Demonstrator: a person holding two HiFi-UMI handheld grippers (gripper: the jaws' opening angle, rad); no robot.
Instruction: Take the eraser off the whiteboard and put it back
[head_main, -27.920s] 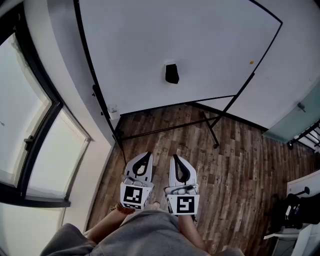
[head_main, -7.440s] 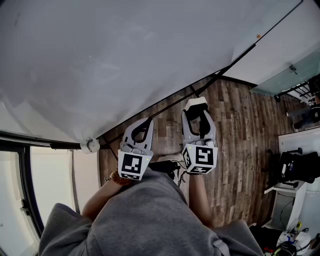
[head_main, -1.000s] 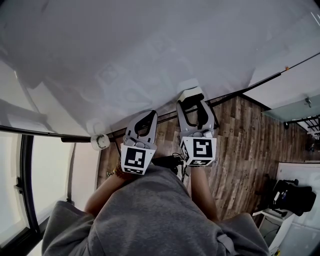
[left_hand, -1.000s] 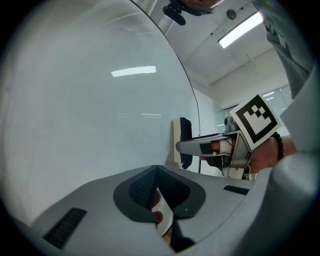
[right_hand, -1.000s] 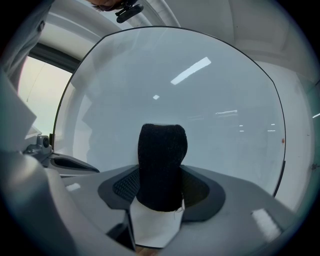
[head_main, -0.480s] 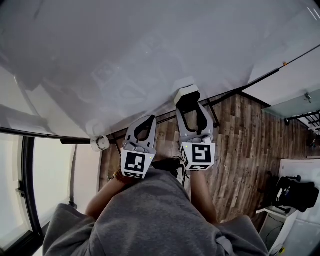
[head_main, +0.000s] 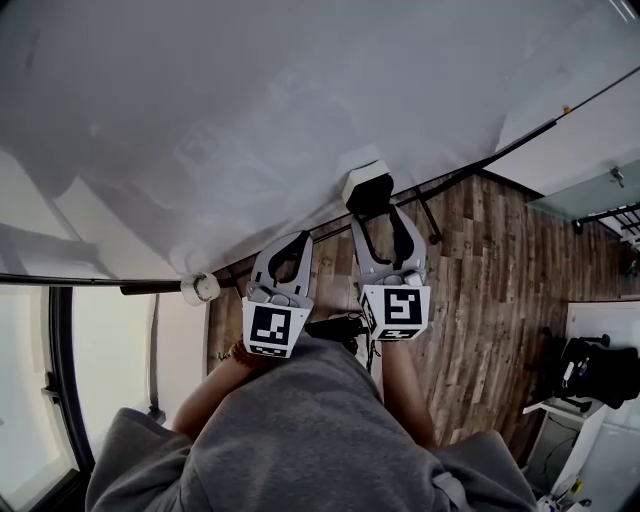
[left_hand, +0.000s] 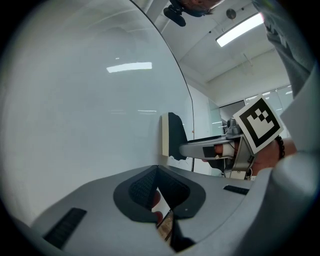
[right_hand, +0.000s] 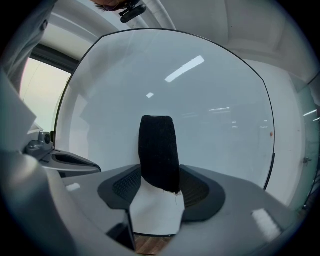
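The right tongs (head_main: 377, 203) are clamped on the eraser (right_hand: 159, 150), black felt and pale body pinched between the pads, and it's right up at the whiteboard (head_main: 250, 100), low on the panel near the bottom edge, its pale side flat against the white surface in the left gripper view. The left tongs (head_main: 291, 245) hang just beside, a touch lower, jaws drawn together with nothing between them, tips near the board's bottom edge, over the wooden floor (head_main: 480, 270).
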